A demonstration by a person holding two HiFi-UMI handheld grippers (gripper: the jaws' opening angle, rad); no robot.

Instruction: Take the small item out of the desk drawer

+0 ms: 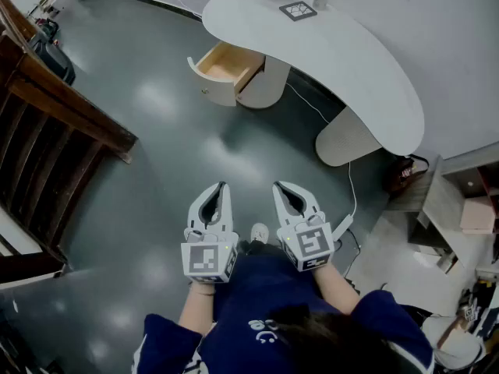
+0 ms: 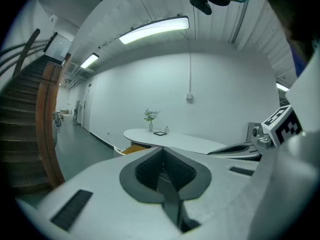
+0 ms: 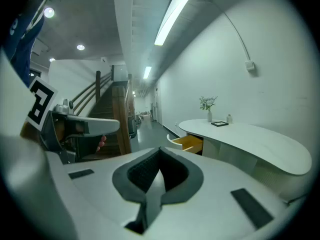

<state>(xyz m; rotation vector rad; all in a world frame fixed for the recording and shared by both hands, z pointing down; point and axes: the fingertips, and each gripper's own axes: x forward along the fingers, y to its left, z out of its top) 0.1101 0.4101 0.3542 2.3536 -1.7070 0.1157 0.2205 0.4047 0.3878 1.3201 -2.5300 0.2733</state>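
Note:
A white curved desk (image 1: pixel 343 53) stands across the room at the far wall. Its wooden drawer (image 1: pixel 226 65) is pulled open on the left end; from here I see nothing inside it. The drawer (image 3: pixel 189 143) also shows in the right gripper view, orange-yellow inside. My left gripper (image 1: pixel 221 185) and right gripper (image 1: pixel 277 185) are held side by side close to the person's body, well short of the desk. Both are shut with nothing between the jaws. The small item is not visible.
A dark wooden staircase (image 1: pixel 47 131) with a railing rises on the left. On the desk stand a small vase with a plant (image 3: pixel 208 106) and a flat framed object (image 1: pixel 298 10). A cable (image 1: pixel 327 123) runs over the grey floor. Shelving and clutter (image 1: pixel 460 209) fill the right.

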